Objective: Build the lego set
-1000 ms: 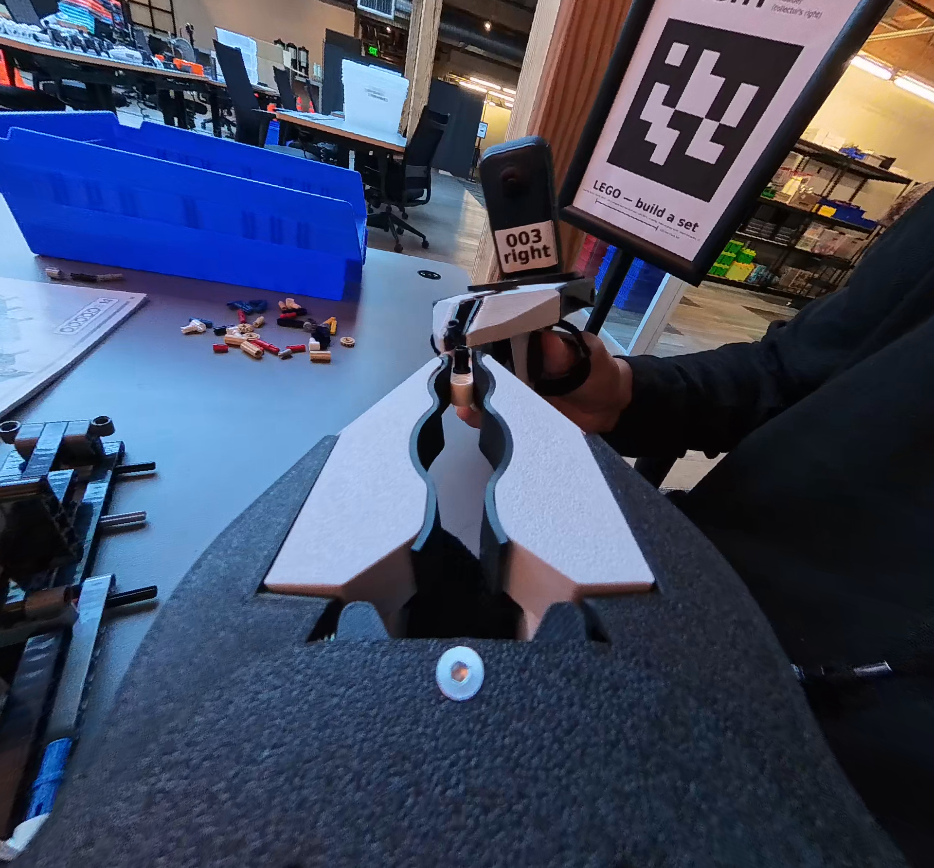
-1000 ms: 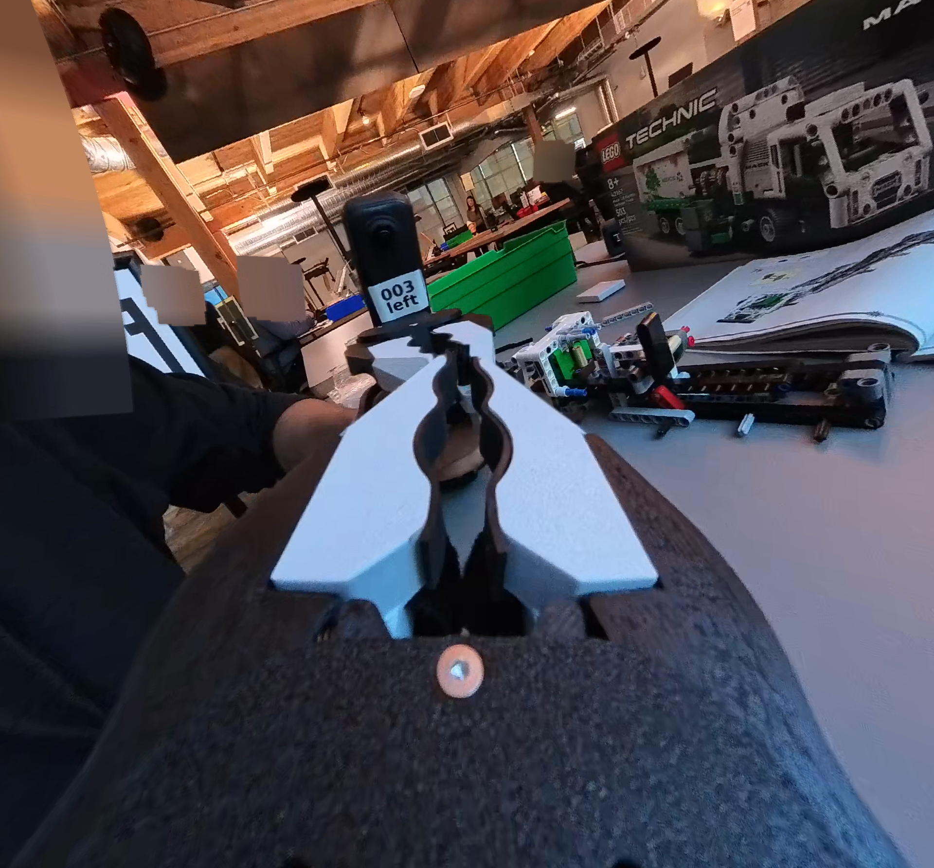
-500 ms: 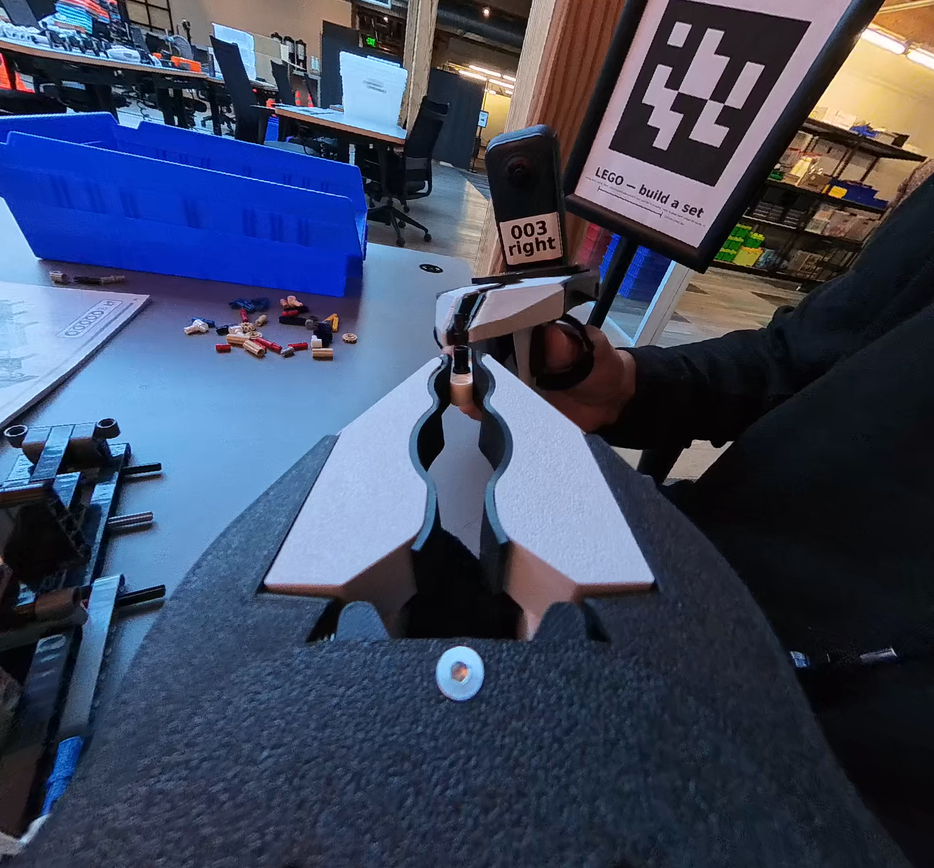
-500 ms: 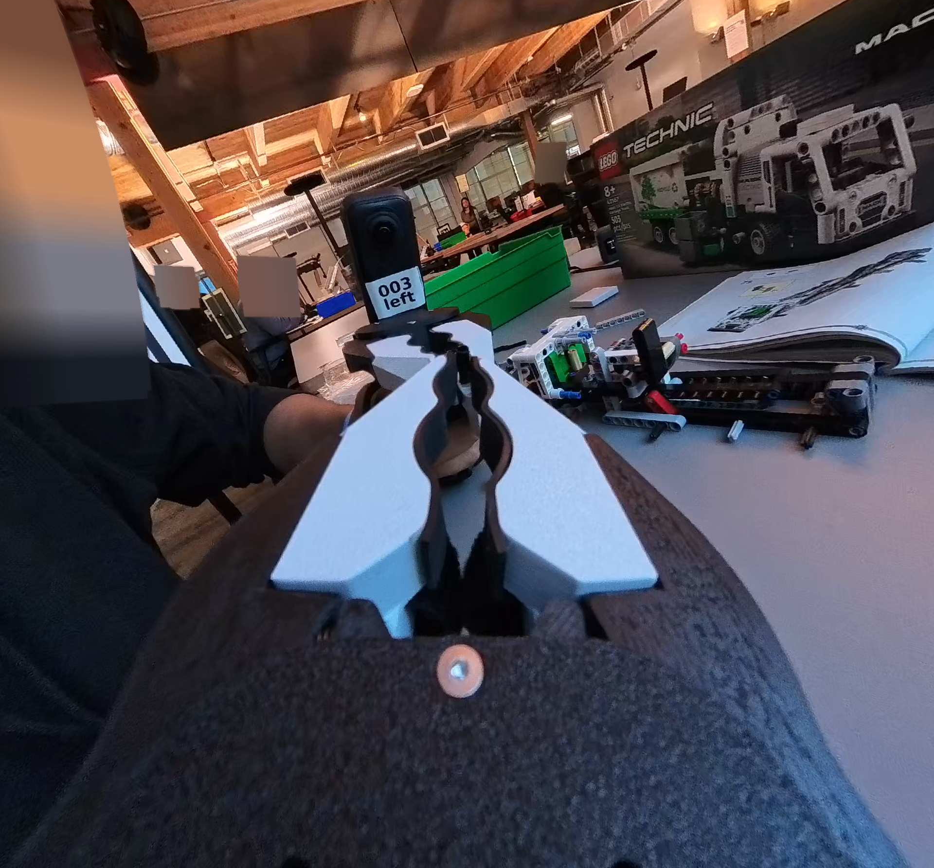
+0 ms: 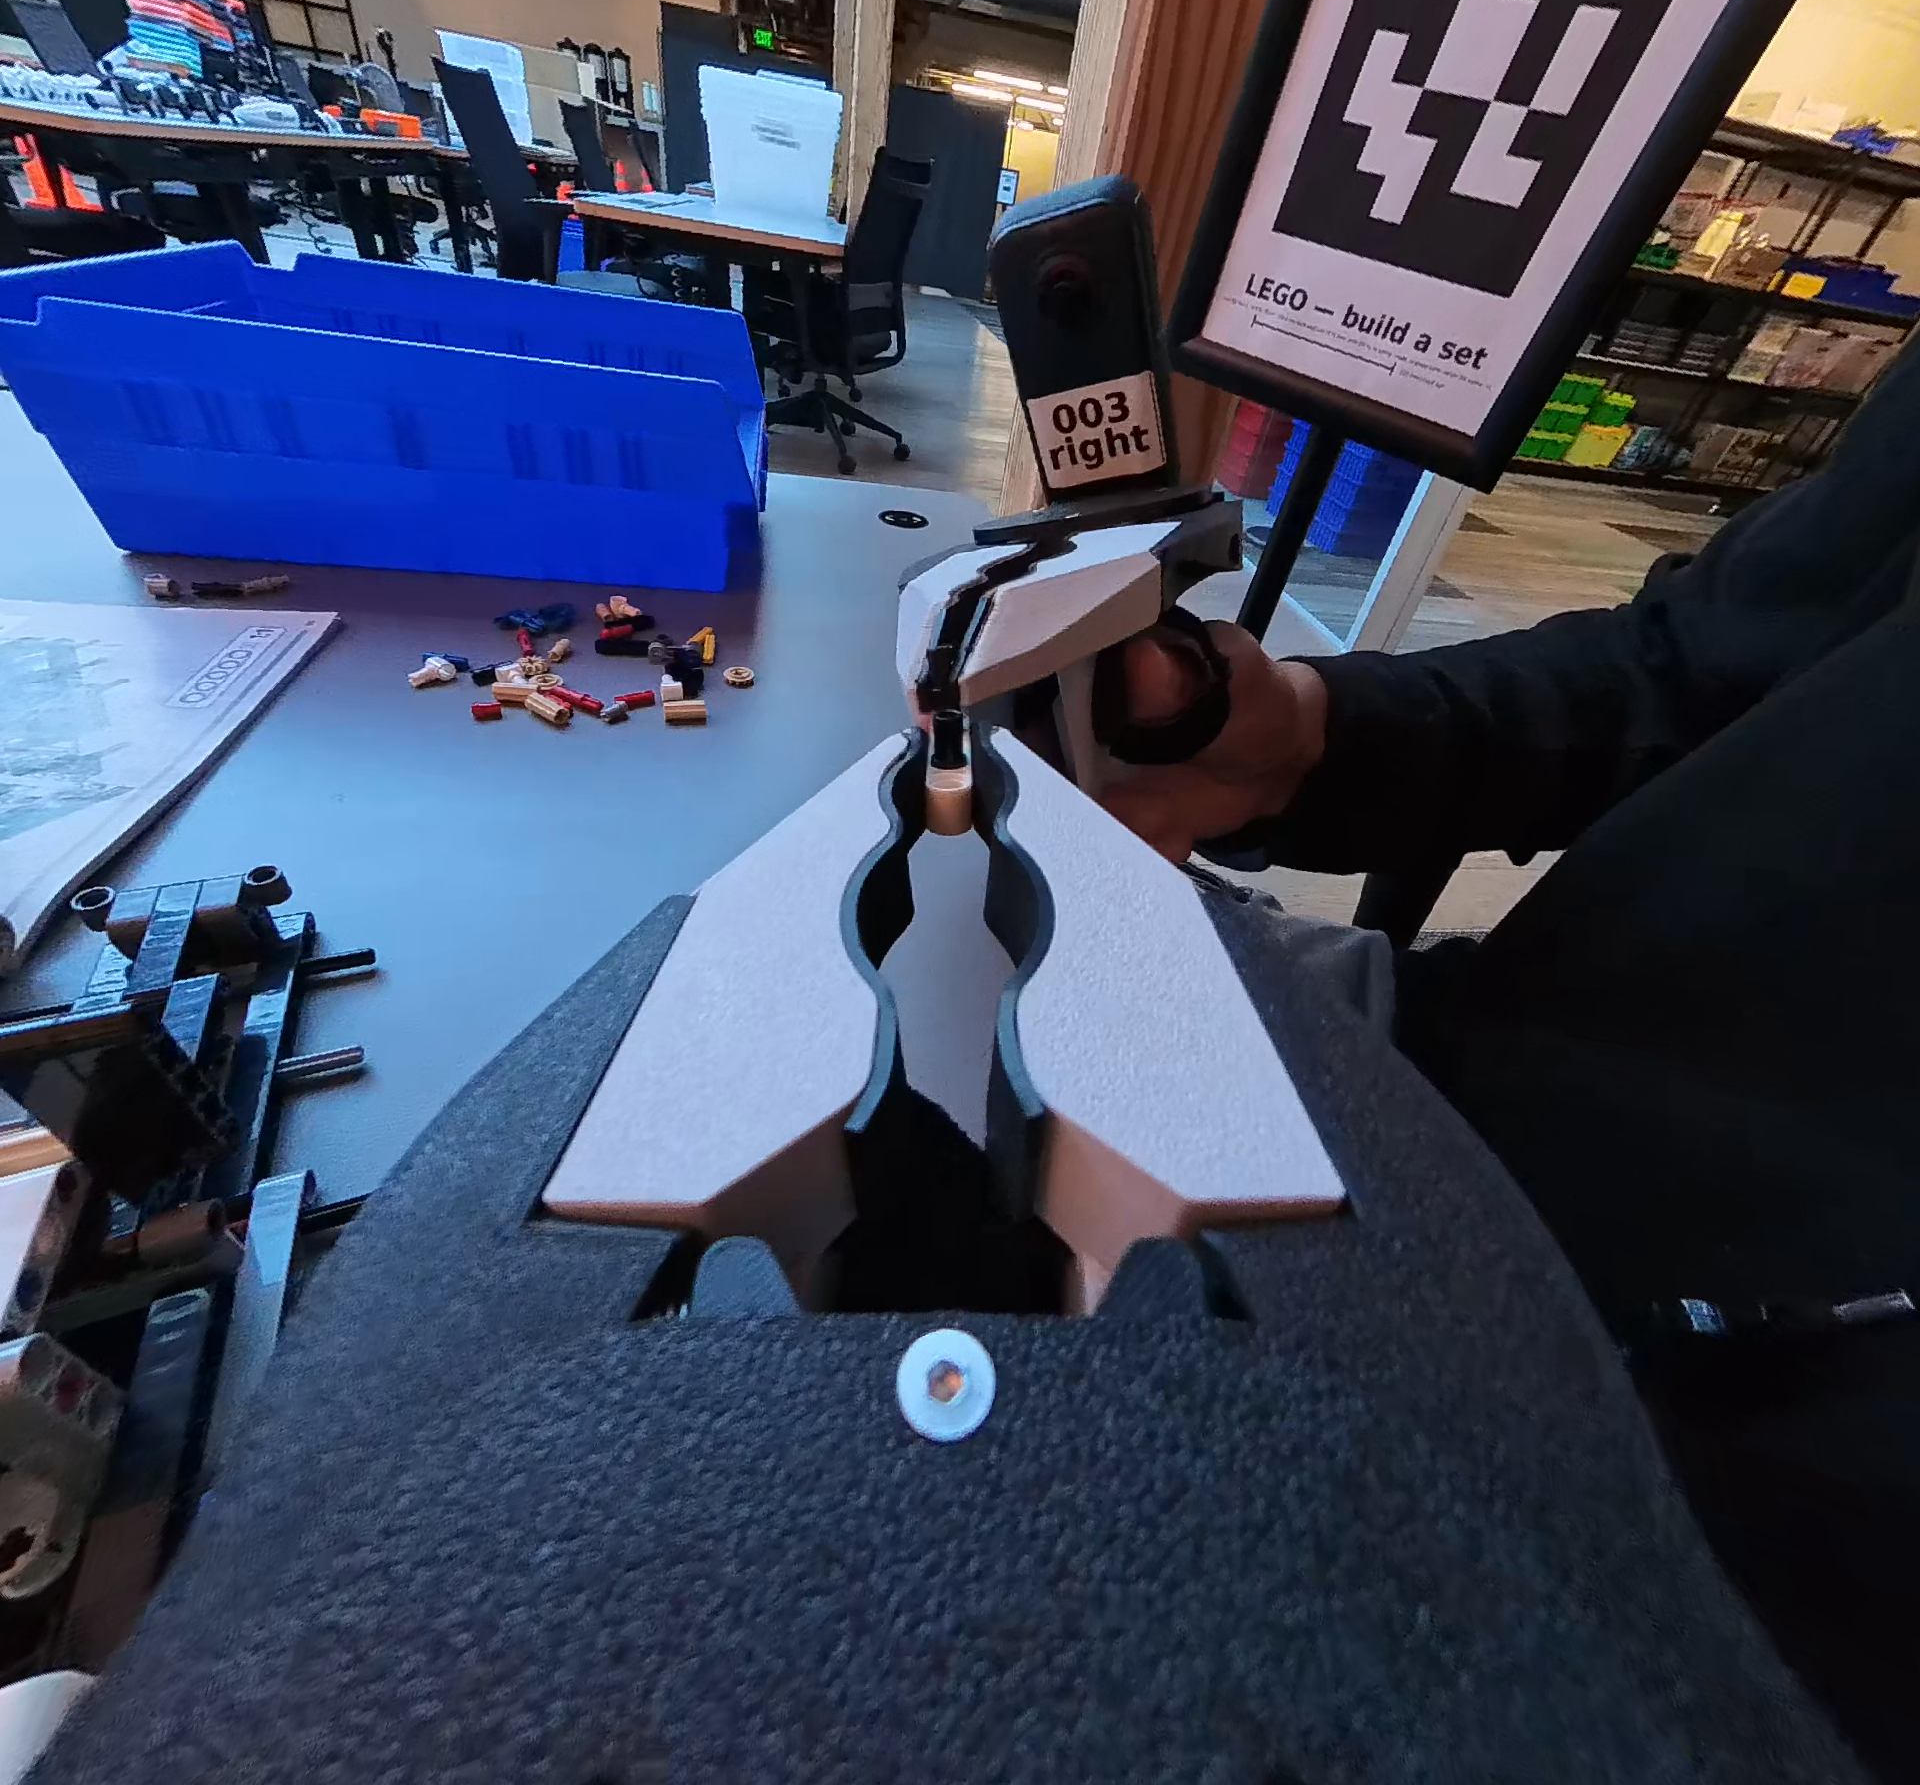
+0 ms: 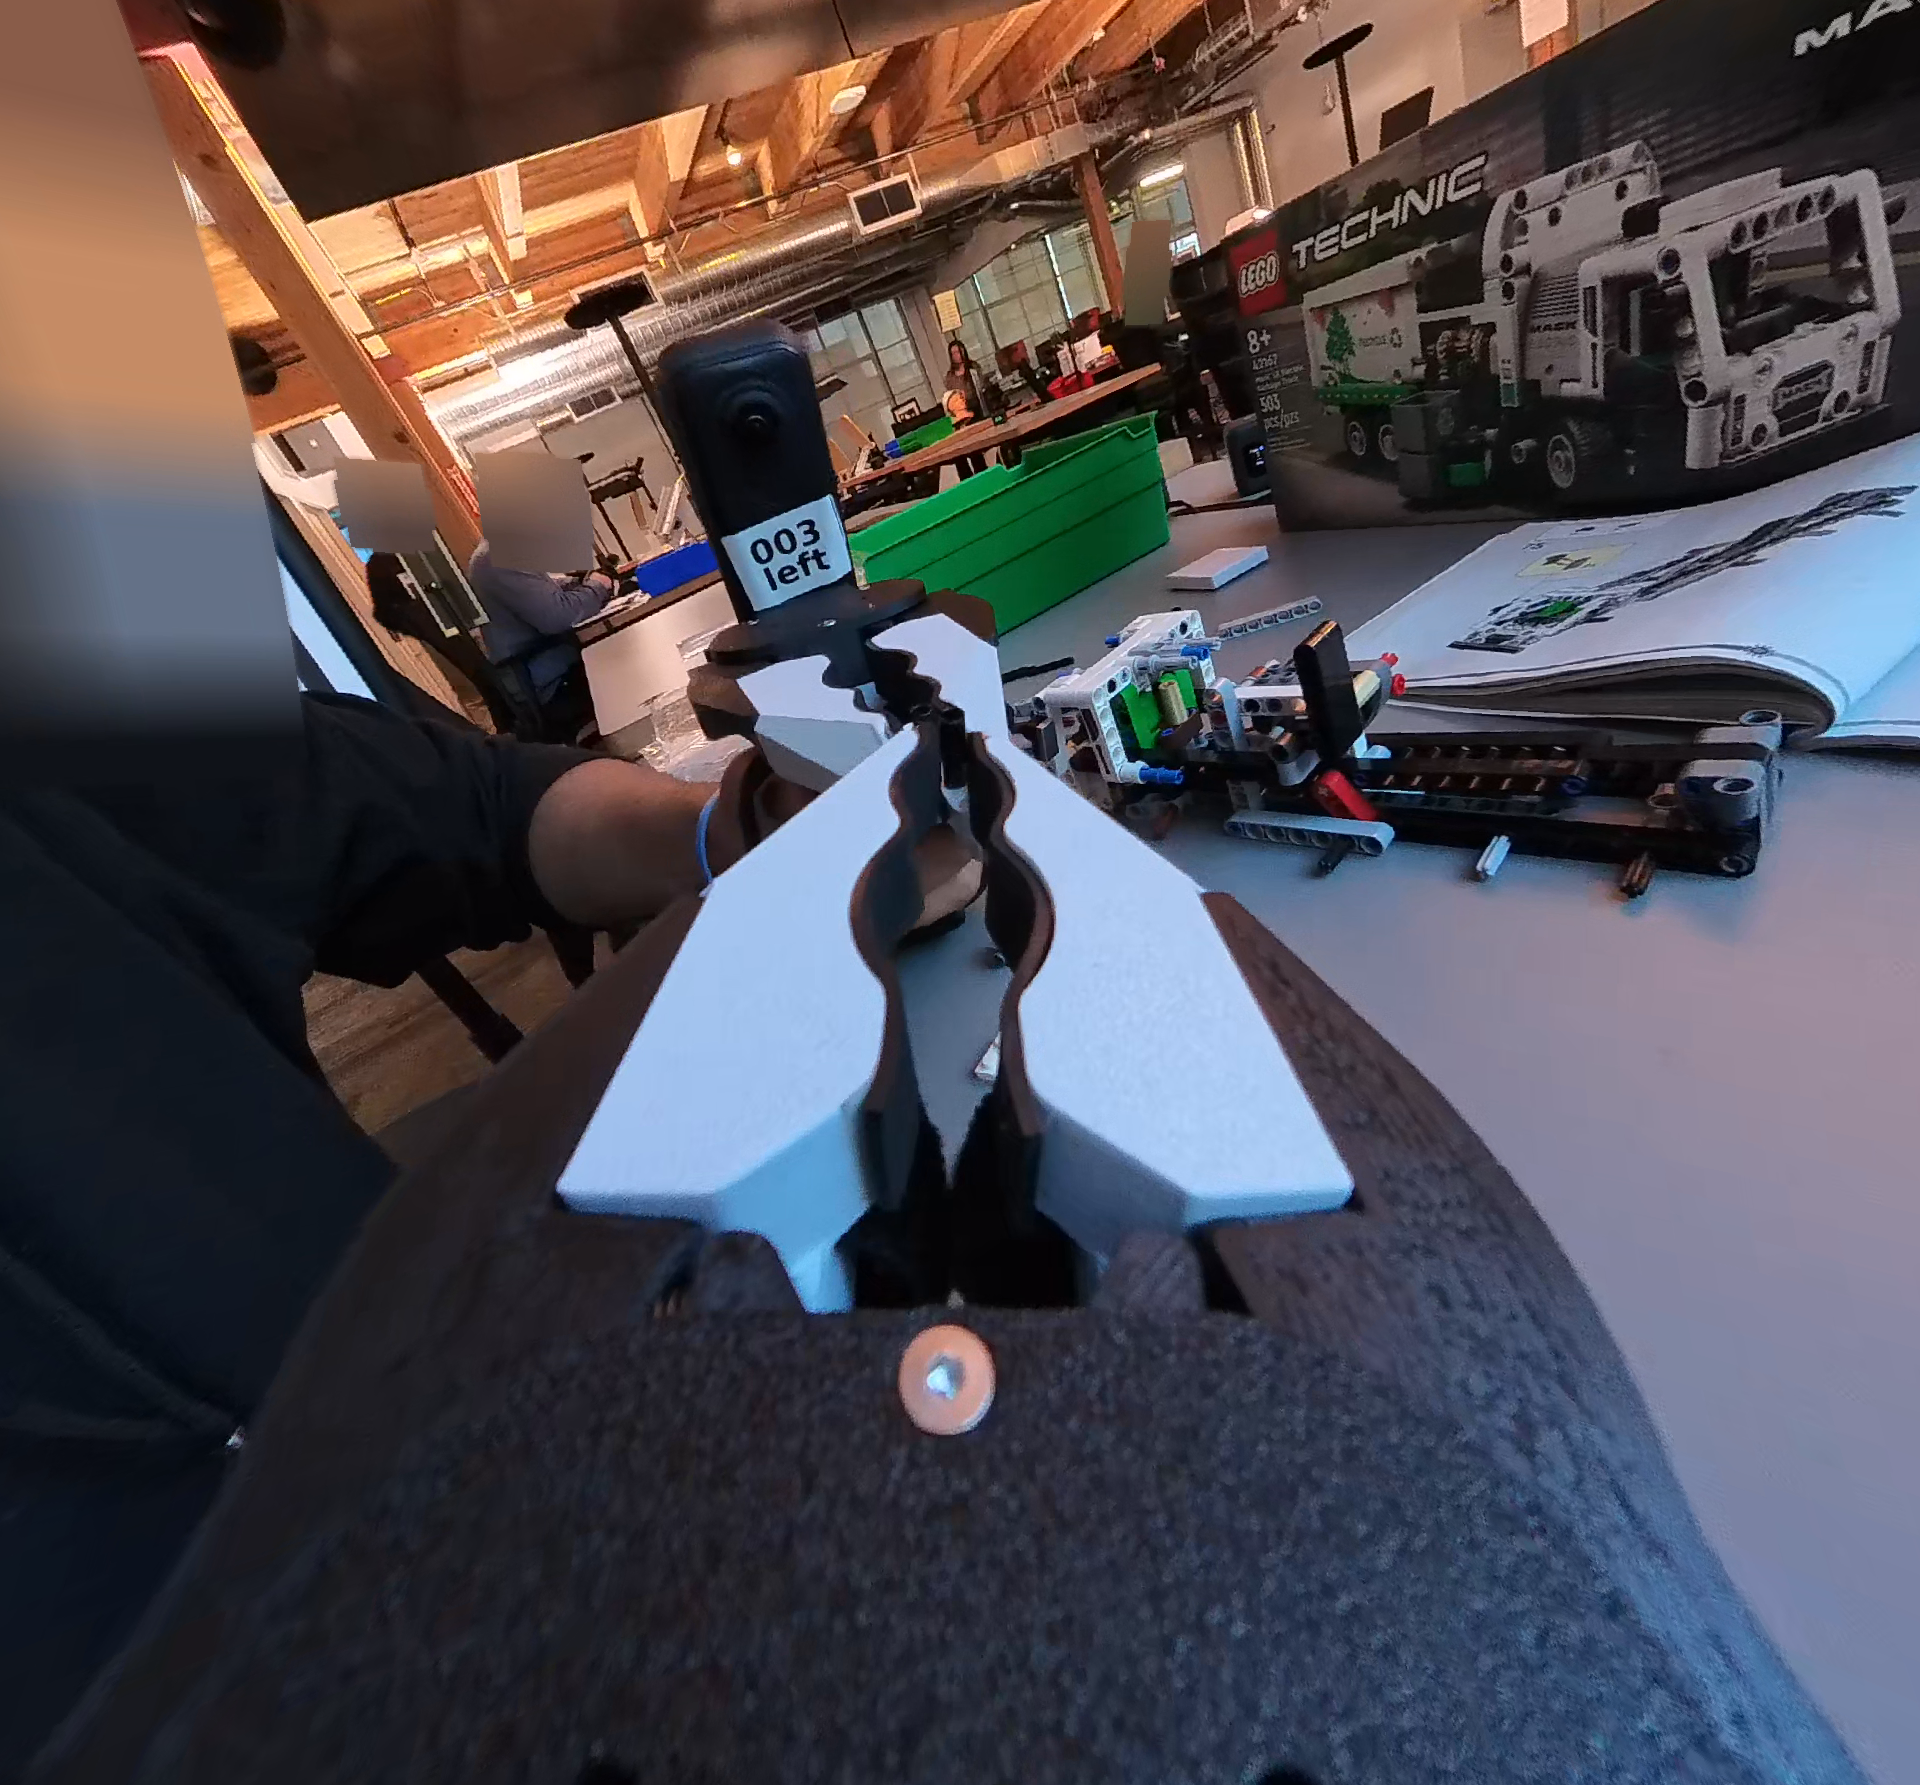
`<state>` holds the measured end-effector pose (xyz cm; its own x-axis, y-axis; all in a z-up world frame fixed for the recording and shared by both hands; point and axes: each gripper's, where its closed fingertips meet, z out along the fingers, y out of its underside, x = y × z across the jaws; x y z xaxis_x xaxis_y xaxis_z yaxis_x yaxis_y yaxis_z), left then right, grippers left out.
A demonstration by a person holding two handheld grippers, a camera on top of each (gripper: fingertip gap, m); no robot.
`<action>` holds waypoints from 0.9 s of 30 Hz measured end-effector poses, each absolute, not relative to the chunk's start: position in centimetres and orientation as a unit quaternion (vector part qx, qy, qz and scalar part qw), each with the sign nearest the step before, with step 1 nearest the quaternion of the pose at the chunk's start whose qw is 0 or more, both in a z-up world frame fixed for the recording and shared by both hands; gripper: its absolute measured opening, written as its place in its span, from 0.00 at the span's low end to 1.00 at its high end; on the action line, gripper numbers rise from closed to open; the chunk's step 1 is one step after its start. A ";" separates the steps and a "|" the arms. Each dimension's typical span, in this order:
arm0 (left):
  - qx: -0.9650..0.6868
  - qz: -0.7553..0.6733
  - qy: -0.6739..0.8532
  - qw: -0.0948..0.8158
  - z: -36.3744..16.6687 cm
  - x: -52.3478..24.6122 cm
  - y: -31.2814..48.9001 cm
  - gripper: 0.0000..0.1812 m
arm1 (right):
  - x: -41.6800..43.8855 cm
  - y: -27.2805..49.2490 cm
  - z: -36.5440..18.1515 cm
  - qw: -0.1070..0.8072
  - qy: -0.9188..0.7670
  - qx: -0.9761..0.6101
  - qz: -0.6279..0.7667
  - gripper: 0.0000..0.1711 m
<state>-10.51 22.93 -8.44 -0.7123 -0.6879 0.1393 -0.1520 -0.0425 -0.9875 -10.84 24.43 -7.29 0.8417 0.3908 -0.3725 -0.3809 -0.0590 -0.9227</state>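
Note:
My left gripper (image 5: 948,771) is shut on a small tan connector (image 5: 948,803) with a black pin (image 5: 945,729) standing out of its top. My right gripper (image 5: 932,691) meets it tip to tip and grips that black pin. In the right wrist view my right gripper (image 6: 948,746) is shut on the black pin (image 6: 951,736), and the left gripper (image 6: 883,696) faces it just beyond. Both are held above the table's near edge. The partly built truck chassis (image 6: 1351,769) lies on the grey table and also shows in the left wrist view (image 5: 177,1008).
A pile of small loose pieces (image 5: 592,670) lies before a blue bin (image 5: 416,447). An open instruction booklet (image 6: 1662,613), the set's box (image 6: 1610,281) and a green bin (image 6: 1008,530) stand behind the chassis. A framed sign on a stand (image 5: 1475,125) rises on the right. Only a small space, under 4 cm, lies between the two pairs of fingers.
The two grippers stay tip to tip on the pin and connector. Both have shifted and rolled slightly, and the left gripper looks more turned in the right wrist view.

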 end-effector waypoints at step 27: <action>-0.308 -0.596 0.703 0.236 -9.9 -10.4 23.0 0.04 | -10.8 24.2 -9.1 0.652 -0.062 -0.733 0.183 0.02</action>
<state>-10.42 22.98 -9.93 -0.6992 -0.7141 0.0355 -0.1516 0.0995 -0.9834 -10.85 24.20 -9.10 0.9249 0.3307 -0.1876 -0.1479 -0.1416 -0.9788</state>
